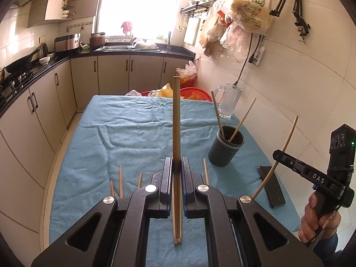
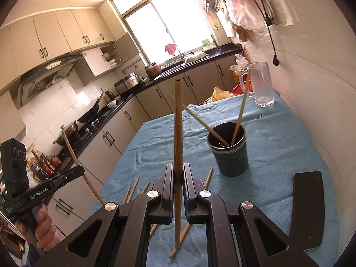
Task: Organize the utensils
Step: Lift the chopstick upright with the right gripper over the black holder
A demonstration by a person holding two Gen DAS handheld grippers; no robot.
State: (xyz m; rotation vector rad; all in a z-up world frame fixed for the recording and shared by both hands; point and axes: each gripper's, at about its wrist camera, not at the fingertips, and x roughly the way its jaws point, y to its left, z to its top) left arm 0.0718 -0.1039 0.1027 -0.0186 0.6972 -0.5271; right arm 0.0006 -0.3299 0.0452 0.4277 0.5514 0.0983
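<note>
My left gripper [image 1: 177,166] is shut on a wooden chopstick [image 1: 176,120] that stands nearly upright above the blue cloth. My right gripper [image 2: 178,173] is shut on another chopstick [image 2: 178,120], also upright. A dark round holder [image 1: 225,145] stands right of centre with two chopsticks [image 1: 242,120] leaning in it; the holder [image 2: 229,150] is ahead and right of the right gripper. Several loose chopsticks [image 1: 120,180] lie on the cloth near the front, and the loose chopsticks [image 2: 133,189] show left of the right gripper too. The other hand's gripper [image 1: 278,155] appears at far right with its chopstick.
A table under a blue cloth [image 1: 133,133] stands against a tiled wall. A clear glass mug [image 1: 229,101] stands behind the holder. A black phone [image 1: 271,185] lies at the right. Red basins [image 1: 193,93] with bags sit beyond the far edge. Kitchen cabinets [image 1: 44,102] line the left.
</note>
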